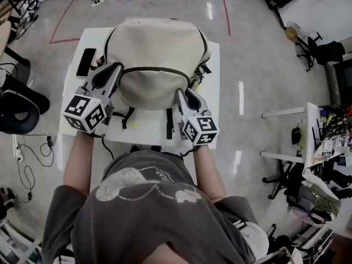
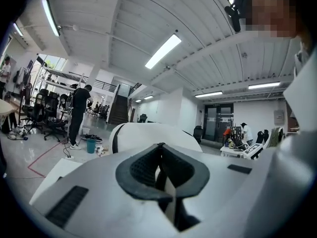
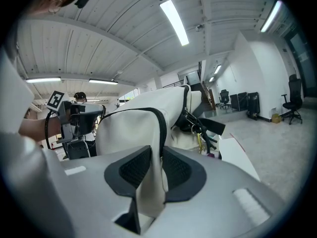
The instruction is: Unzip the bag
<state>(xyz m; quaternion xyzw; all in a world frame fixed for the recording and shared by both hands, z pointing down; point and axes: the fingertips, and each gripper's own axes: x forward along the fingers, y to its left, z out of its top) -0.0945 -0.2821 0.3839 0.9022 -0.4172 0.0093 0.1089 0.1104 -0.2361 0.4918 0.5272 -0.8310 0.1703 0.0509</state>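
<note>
Grey T-shirt (image 1: 148,202) nearest; one beige backpack (image 1: 157,48) lies on the white table (image 1: 212,76) just ahead
Its single dark zipper (image 1: 157,69) arcs side to side between two grippers: left gripper (image 1: 116,69), jaws nearly together on a thin strip of the bag at the left end; right gripper (image 1: 182,93) pinching a fabric fold by the right end, equally near

Bright overhead tube lights (image 2: 163,51); floor (image 1: 247,54) glare; fisheye edges dark, warped.

bag (image 1: 157,54): cream cloth, matt, softly creased
zip (image 3: 161,128): dark matt tape
right claw pads (image 3: 132,170): black, ribbed, matt
tabletop (image 1: 146,133): white, smooth
floor (image 1: 247,48): grey, glossy, mirrors lights
</note>
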